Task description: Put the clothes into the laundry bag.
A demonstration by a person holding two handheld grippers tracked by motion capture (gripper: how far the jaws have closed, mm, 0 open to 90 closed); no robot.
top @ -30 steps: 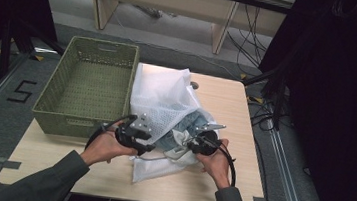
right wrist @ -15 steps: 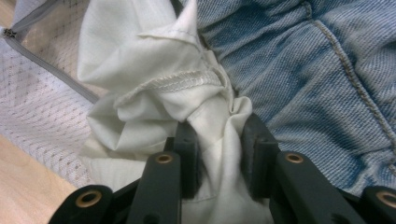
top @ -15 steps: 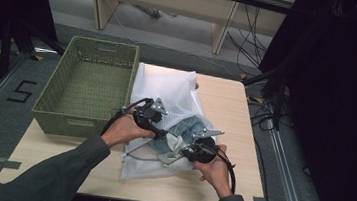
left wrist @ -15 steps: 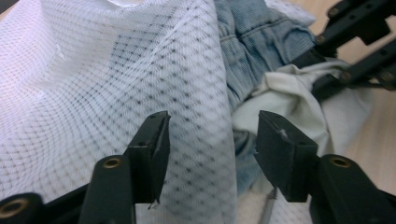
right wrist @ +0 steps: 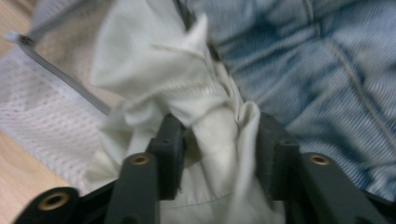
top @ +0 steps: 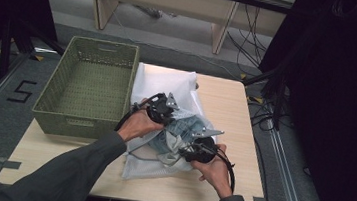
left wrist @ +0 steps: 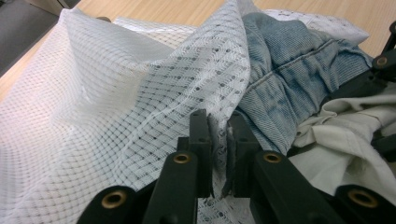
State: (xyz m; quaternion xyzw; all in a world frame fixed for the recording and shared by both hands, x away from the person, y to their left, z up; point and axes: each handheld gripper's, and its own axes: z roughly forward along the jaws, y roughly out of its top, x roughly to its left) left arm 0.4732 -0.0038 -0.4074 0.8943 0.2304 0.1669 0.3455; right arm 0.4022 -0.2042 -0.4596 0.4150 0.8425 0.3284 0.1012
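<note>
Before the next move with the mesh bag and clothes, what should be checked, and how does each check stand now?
1. left gripper pinching mesh bag: ok, jaws just closed on the netting.
2. right gripper gripping cream garment: not ok, jaws just opening, cloth loose between them.
3. Jeans at the bag's mouth: ok.
4. Green basket beside bag: ok.
5. Bag's zipper state: cannot tell.

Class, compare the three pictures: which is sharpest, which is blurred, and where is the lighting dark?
Left gripper view: sharp, with the mesh bag weave and denim stitching crisp. Right gripper view: soft and smeared, with the cream cloth edges fuzzy. High view: table evenly lit, right side and upper left corner nearly black.
</note>
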